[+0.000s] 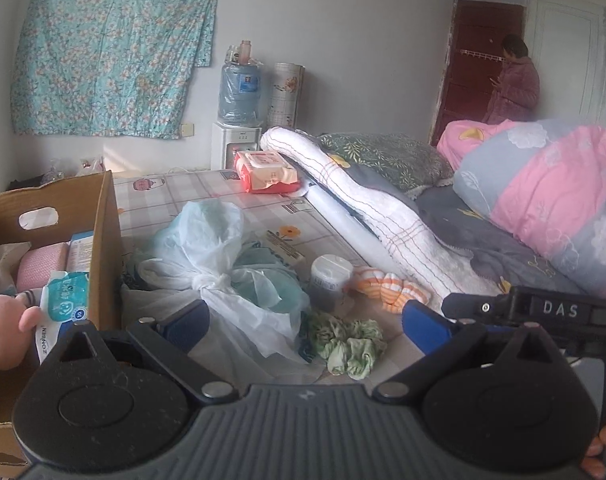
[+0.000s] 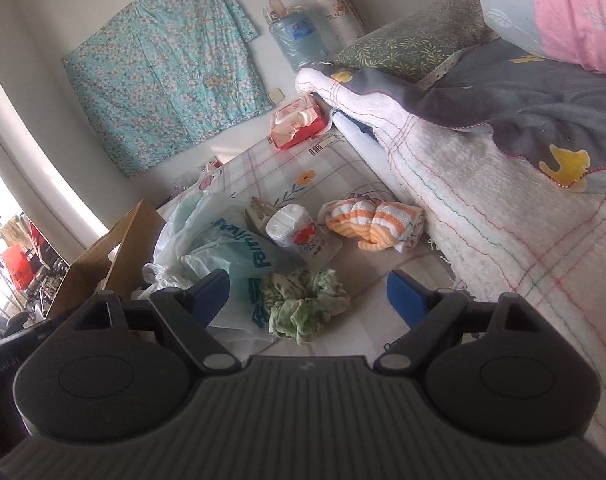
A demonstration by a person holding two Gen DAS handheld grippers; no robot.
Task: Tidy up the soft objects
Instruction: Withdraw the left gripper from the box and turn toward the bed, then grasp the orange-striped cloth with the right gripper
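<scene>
Both grippers hover over the cluttered table (image 1: 175,192), neither holding anything. Right gripper (image 2: 308,298): fingers spread wide, empty, aimed down at the green scrunchie (image 2: 305,306), which lies crumpled on the table between and just beyond the fingertips, not touched. Left gripper (image 1: 305,326): fingers also apart and empty; the same scrunchie (image 1: 345,346) sits ahead of it, toward its right finger. Orange-and-white striped cloth (image 2: 373,222) lies further back, against the edge of the bed (image 2: 503,240). Tied plastic bags (image 1: 223,268) and a small carton (image 2: 295,232) crowd the scrunchie's left and far sides. Cardboard box (image 1: 103,240) stands on the left of the table, already holding packets and a pink cloth. Judged step: approach for picking up the scrunchie, probably with the right gripper. Next move calls for lowering until the fingers straddle the bunched fabric, keeping the left finger clear of the bag's loose edge, then closing and carrying toward the box.
</scene>
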